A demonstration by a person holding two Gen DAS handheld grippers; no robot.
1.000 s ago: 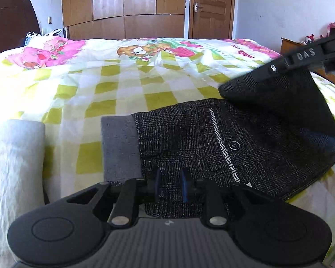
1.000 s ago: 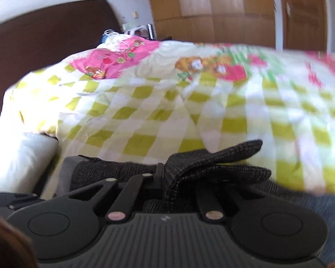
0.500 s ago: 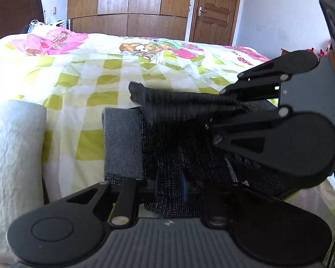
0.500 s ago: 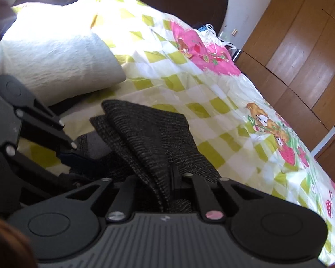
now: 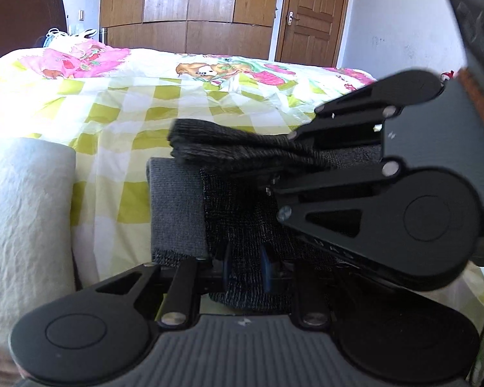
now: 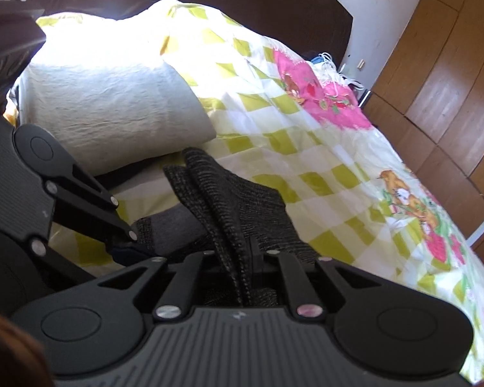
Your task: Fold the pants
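- On a yellow-checked bedspread (image 5: 138, 103), we hold a pair of dark woven pants (image 5: 242, 219) near the edge closest to us, just beside a white pillow (image 5: 25, 213).
- Our right gripper (image 6: 238, 258) carries a bunched end of the pants across to the grey waistband (image 5: 177, 206); the jaws are opening, yet the doubled cloth sits between them, and the pads seem to bear on it.
- Our left gripper (image 5: 245, 264) pins the near edge of the pants to the bed, jaws narrow and clamped on the fabric.
- The fold looks well under way, we judge: the carried end lies over the waistband end, one layer on another. Left to do, as far as we can see: let go, flatten the top layer, perhaps fold again.
- The pants' long axis runs across the left wrist view, waistband at the left near the pillow, the rest stretching right beneath the right gripper, where it is hidden.
- The bunched end points left, toward the pillow.
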